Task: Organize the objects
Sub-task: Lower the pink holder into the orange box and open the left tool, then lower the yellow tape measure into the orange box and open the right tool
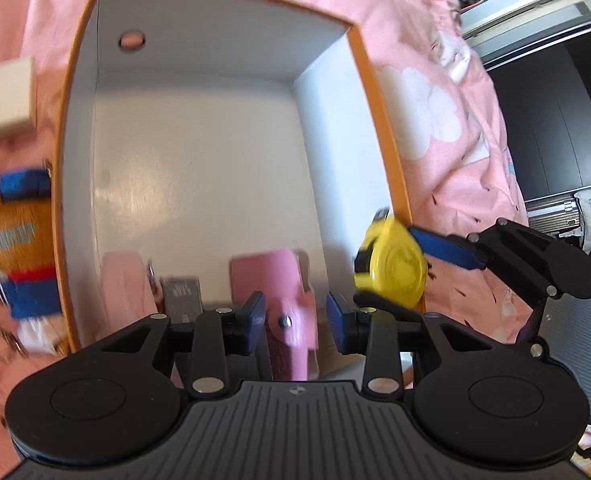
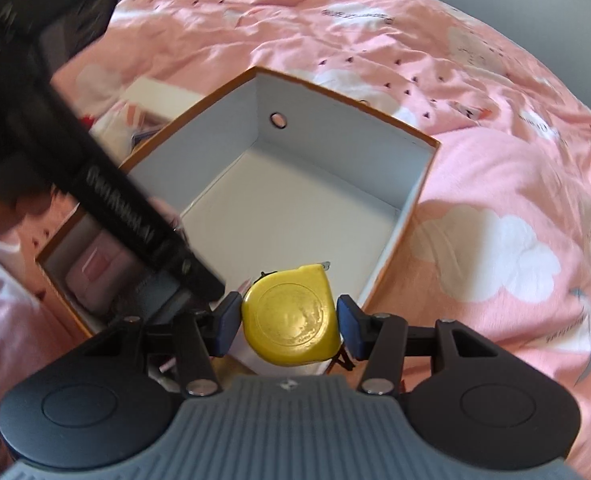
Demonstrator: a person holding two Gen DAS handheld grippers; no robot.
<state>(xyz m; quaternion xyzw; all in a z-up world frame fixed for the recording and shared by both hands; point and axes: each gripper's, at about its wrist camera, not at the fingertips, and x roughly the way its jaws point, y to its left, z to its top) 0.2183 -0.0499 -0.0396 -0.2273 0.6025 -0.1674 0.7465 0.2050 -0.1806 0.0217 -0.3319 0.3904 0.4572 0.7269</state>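
An orange box with a white inside [image 1: 199, 152] lies open on the pink bedding; it also shows in the right wrist view [image 2: 295, 208]. My left gripper [image 1: 295, 326] is open over the box's near end, with a pink pouch [image 1: 287, 312] lying between its fingers on the box floor. A pale pink item [image 1: 125, 284] and a small grey card [image 1: 181, 294] lie beside the pouch. My right gripper [image 2: 289, 322] is shut on a yellow tape measure [image 2: 291, 314] above the box's right rim; the tape measure shows in the left wrist view too [image 1: 391, 264].
A knitted orange and blue toy [image 1: 19, 248] lies left of the box, with a beige box [image 1: 3, 96] behind it. Pink bedding with white clouds [image 2: 495, 240] surrounds the box. Dark furniture [image 1: 555, 120] stands to the right.
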